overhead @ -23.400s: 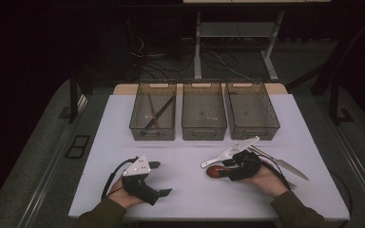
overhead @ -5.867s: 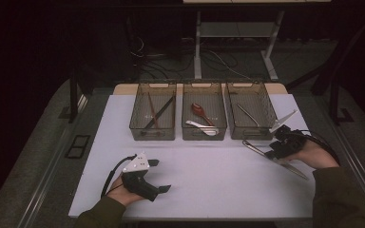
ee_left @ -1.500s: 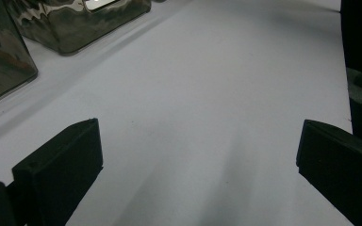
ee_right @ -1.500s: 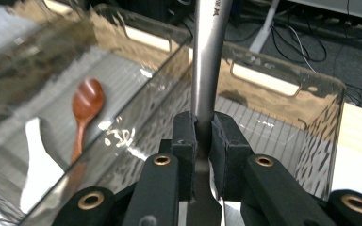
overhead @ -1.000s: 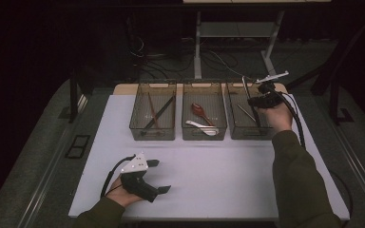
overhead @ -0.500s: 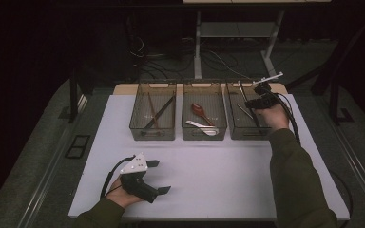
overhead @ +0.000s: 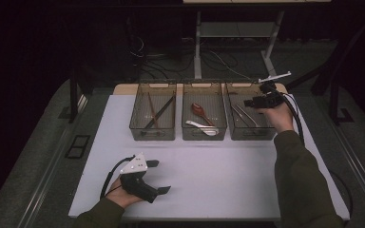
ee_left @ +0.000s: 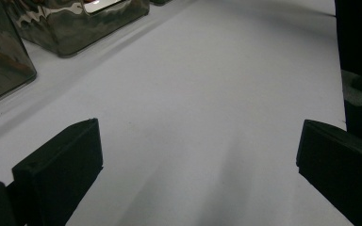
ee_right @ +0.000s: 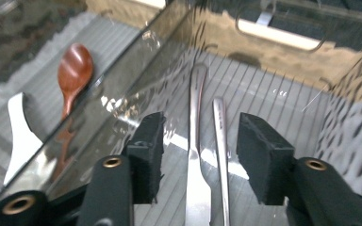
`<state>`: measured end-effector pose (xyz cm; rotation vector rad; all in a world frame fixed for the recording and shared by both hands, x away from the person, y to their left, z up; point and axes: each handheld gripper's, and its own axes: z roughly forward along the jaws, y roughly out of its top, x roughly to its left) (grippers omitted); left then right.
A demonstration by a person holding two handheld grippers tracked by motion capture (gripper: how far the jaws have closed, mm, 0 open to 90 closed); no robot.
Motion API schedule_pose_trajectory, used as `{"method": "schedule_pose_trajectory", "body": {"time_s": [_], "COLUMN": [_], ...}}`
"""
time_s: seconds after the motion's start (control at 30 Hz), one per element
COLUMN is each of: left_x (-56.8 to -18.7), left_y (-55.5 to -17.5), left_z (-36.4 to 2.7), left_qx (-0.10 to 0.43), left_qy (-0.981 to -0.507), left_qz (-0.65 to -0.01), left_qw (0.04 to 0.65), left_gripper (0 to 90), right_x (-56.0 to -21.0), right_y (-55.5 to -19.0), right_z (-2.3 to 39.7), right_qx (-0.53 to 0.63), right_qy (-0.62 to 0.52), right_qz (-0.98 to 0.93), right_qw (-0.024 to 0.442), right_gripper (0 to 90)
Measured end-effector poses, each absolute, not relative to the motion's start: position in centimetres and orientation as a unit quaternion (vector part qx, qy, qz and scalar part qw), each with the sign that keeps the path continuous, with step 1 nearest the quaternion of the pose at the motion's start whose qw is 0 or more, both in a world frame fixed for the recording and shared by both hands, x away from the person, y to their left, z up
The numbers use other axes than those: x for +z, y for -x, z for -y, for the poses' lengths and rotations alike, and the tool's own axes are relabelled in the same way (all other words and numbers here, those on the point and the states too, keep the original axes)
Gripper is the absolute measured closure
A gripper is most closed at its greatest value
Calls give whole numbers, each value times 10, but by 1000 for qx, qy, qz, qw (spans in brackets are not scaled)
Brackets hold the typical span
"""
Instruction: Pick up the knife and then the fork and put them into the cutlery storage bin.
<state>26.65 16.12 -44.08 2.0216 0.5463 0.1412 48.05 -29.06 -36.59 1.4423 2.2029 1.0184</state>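
Right-hand bin taken as our landmark — one of three clear bins in a row at the far side of the white table. In it we count two metal utensils, side by side along its ribbed floor. The right gripper hangs just above this bin; its jaws have just been opening and now stand partly apart, the utensils below the gap, pads clear of them. Next bin to the left: a brown wooden spoon and a white spoon. Well away from the landmark, at the table's near edge — the left gripper, jaws wide, nothing between them.
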Motion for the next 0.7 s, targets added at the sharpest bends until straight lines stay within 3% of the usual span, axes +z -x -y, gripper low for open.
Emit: {"method": "schedule_pose_trajectory", "body": {"time_s": [0.3, 0.4, 0.7], "left_x": [-441, -441, -441], "left_y": [-268, -269, -273], "left_z": [-161, -161, -162], "left_qx": [57, 57, 62], "left_qy": [-833, -833, -831], "left_qz": [-231, -232, -236], "left_qw": [500, 500, 499], "left_gripper": [7, 7, 7], "right_x": [-354, -352, -355], "right_y": [-457, -446, -424], "right_z": [299, 299, 302], "right_qx": [404, 393, 427], "right_qy": [-474, -475, -456], "right_qz": [-766, -765, -760], "right_qw": [161, 188, 177], "right_gripper": [362, 337, 242]}}
